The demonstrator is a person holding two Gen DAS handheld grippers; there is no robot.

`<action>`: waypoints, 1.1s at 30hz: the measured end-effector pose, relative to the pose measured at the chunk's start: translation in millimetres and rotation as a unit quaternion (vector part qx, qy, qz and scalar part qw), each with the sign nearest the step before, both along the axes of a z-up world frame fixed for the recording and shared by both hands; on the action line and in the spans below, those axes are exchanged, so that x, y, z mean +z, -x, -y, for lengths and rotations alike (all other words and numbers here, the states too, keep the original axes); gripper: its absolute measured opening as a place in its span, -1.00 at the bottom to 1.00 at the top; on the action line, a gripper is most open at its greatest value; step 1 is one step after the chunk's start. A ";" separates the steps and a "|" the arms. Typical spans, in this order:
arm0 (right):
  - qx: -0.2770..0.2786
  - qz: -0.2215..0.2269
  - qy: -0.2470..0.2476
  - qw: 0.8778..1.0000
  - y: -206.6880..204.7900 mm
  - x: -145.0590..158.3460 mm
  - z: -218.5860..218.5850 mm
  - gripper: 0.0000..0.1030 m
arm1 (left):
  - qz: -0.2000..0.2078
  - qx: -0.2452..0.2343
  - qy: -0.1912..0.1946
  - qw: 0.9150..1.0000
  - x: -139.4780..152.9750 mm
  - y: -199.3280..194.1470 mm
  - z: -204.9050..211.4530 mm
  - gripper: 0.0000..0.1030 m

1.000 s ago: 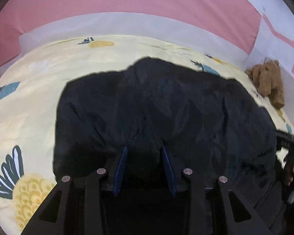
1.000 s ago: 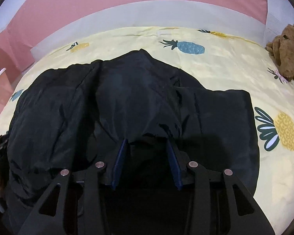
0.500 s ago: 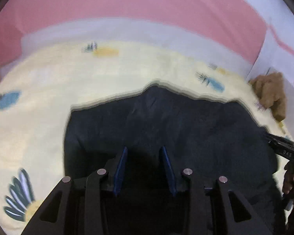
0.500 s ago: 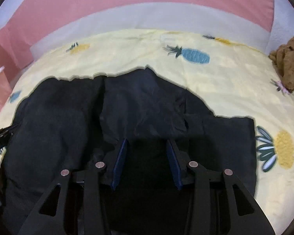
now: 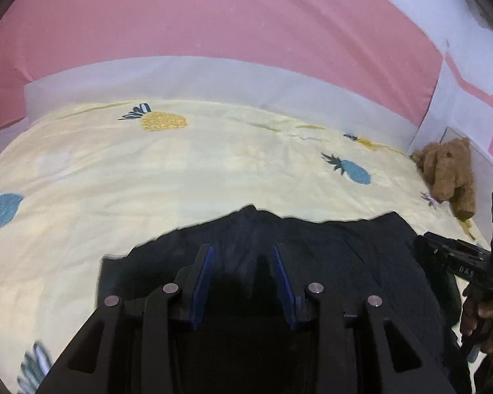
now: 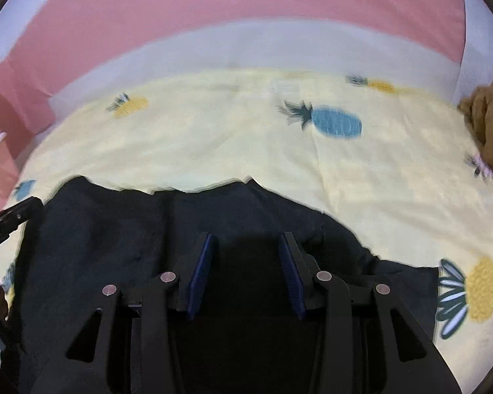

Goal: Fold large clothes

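A large dark navy garment (image 5: 328, 246) lies spread on a yellow pineapple-print bedsheet (image 5: 148, 180); it also shows in the right wrist view (image 6: 115, 229). My left gripper (image 5: 241, 256) is open over the garment's near part, nothing between its blue pads. My right gripper (image 6: 246, 246) is open too, above the garment's near middle. The right gripper body shows at the right edge of the left wrist view (image 5: 460, 262). The left gripper's tip shows at the left edge of the right wrist view (image 6: 10, 220).
A brown plush toy (image 5: 450, 174) lies at the bed's far right corner, also in the right wrist view (image 6: 489, 121). A pink and white wall (image 5: 213, 32) runs behind the bed. Bare sheet (image 6: 213, 147) lies beyond the garment.
Both grippers have pulled back and tilted up; the garment now fills less of each view and more bare sheet shows beyond it. Both stay open.
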State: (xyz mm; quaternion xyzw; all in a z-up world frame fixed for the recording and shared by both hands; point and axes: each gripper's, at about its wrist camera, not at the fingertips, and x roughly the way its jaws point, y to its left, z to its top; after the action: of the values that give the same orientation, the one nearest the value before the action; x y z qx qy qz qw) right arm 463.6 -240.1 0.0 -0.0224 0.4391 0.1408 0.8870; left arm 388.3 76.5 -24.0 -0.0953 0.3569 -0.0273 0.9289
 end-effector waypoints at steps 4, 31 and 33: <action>-0.007 -0.019 -0.015 1.000 -4.0 -36.5 11.7 -0.15 | -0.027 -0.003 -0.016 1.000 -41.9 -15.8 9.0 -0.26; 0.046 0.039 -0.042 0.997 119.5 34.5 -14.8 -0.14 | -0.013 -0.043 0.016 0.999 -11.4 78.4 20.4 -0.27; 0.060 0.039 -0.056 0.996 138.2 40.7 -19.4 -0.14 | 0.002 -0.061 0.035 0.998 0.9 99.4 26.1 -0.27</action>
State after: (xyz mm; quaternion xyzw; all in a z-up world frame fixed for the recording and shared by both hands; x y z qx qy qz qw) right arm 325.4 -220.8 40.6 -0.0046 0.3938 0.2169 0.8932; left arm 288.9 50.4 -23.1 -0.1059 0.3587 -0.0962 0.9224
